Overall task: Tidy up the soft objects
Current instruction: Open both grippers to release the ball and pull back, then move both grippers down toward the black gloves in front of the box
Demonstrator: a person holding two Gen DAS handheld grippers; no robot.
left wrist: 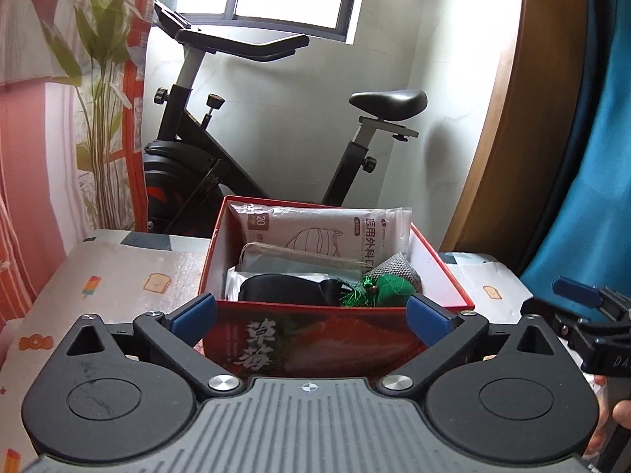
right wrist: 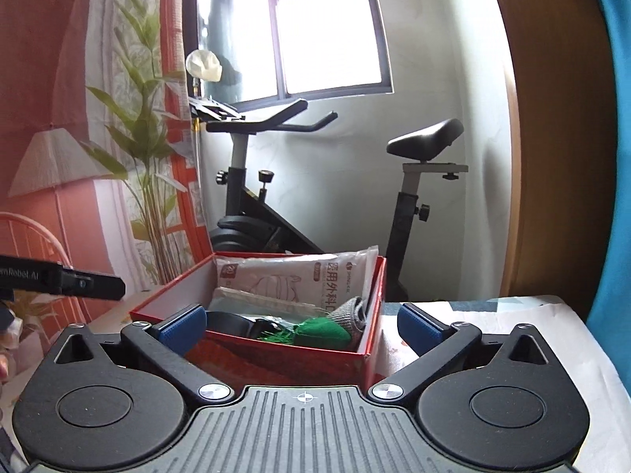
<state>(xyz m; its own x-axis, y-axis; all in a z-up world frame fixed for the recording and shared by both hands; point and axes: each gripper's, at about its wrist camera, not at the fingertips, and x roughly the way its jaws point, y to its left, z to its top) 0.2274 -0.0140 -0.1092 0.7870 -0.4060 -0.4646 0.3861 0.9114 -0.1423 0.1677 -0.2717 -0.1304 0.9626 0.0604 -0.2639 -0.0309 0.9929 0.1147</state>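
A red cardboard box (left wrist: 299, 347) (right wrist: 366, 315) stands on the patterned table. It holds a white mask packet (left wrist: 327, 228) (right wrist: 299, 276), a clear pouch (left wrist: 292, 260), a black soft item (left wrist: 284, 289) (right wrist: 232, 321), a green tasselled pouch (left wrist: 388, 289) (right wrist: 323, 329) and a grey knitted piece (left wrist: 400, 268) (right wrist: 351, 311). My left gripper (left wrist: 311, 317) is open and empty, its fingers either side of the box's near wall. My right gripper (right wrist: 301, 325) is open and empty, in front of the box's near right corner. The right gripper also shows at the left wrist view's right edge (left wrist: 583, 299).
The table (left wrist: 130, 276) (right wrist: 493, 323) has a cloth with toast and lolly prints. A black exercise bike (left wrist: 221, 149) (right wrist: 268, 213) stands behind it by the window. A plant-print curtain (left wrist: 98, 90) hangs on the left, a wooden panel (left wrist: 524, 118) on the right.
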